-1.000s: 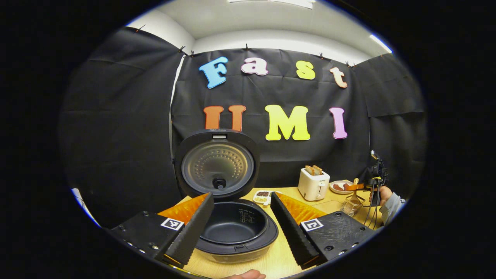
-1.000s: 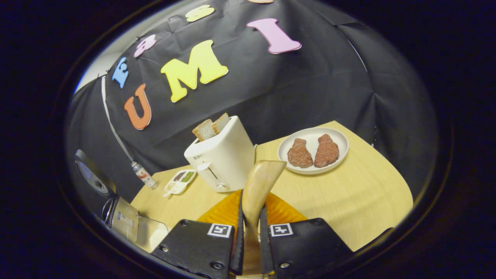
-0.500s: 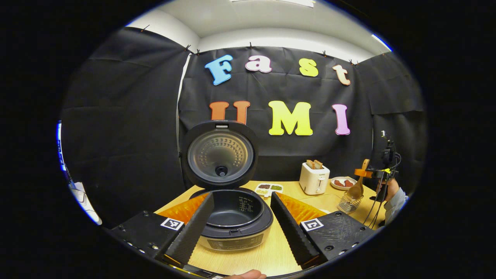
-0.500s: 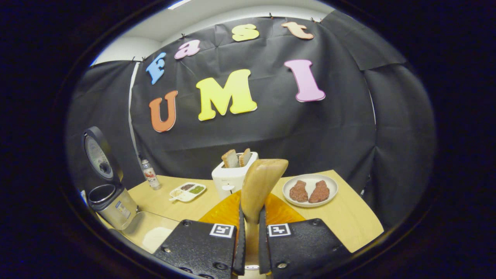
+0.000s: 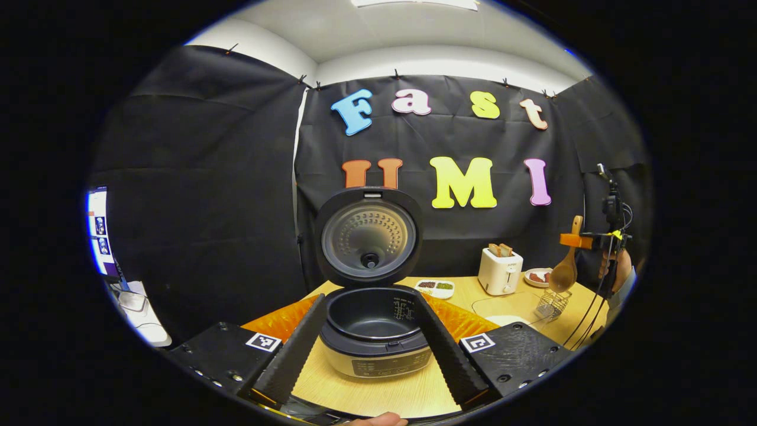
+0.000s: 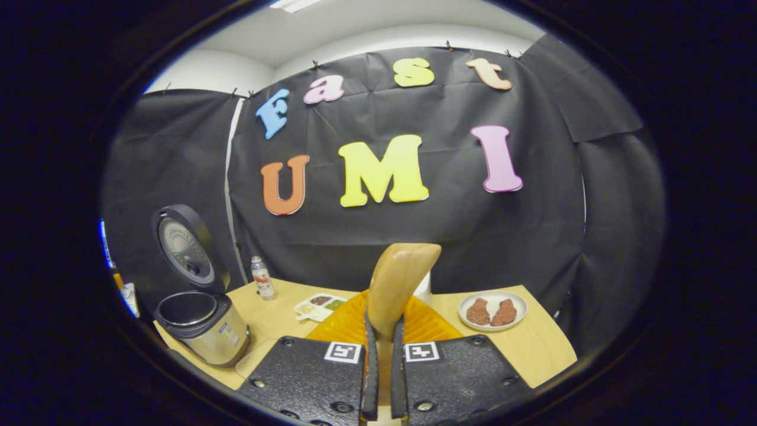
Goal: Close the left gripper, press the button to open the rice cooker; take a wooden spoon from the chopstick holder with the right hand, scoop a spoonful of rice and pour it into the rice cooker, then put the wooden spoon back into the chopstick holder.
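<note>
Standing open on the wooden counter [image 5: 378, 399], the rice cooker [image 5: 374, 337] faces spread left tongs [image 5: 366, 349]; right tongs [image 6: 378, 361] pinch a wooden spoon [image 6: 397, 284].

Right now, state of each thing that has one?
rice cooker: lid up, pot looks empty
wooden spoon: clamped in the right claw, lifted clear above the chopstick holder
left claw: open, holding nothing
toaster: bread slices standing in its slots
plate: two pieces of meat on it
</note>
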{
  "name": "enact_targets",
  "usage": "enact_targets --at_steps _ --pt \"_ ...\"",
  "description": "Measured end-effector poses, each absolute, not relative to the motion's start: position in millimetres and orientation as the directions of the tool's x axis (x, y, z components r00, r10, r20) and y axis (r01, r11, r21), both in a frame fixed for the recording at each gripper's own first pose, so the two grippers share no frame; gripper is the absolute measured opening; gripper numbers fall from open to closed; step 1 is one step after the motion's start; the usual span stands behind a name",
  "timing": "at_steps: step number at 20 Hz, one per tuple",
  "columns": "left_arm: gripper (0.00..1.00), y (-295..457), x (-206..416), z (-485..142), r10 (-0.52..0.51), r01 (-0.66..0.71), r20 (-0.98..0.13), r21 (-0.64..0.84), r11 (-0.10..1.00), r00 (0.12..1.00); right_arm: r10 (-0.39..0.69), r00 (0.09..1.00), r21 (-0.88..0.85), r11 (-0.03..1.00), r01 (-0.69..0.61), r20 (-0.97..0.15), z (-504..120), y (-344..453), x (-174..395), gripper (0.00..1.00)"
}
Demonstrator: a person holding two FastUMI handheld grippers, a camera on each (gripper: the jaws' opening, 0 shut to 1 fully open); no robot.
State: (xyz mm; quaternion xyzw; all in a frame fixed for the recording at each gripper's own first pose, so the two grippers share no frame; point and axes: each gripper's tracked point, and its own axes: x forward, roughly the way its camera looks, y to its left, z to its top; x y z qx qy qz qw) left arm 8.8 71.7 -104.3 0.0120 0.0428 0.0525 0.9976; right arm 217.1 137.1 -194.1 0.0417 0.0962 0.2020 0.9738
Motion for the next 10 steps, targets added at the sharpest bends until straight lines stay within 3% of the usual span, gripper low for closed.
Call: enact_targets --at_steps 4,10 --pt "0.95 73 2 -101 0.093 -0.090 -0.069 0.040 0.995 0.993 0.422 0.896 0.105 0.906 -0.410 -0.141 -185 179 207 0.13" --pt "0.95 78 2 -108 0.072 -0.070 -0.085 0.025 0.997 0.994 0.417 0.872 0.083 0.908 -0.410 -0.258 -255 227 203 0.13"
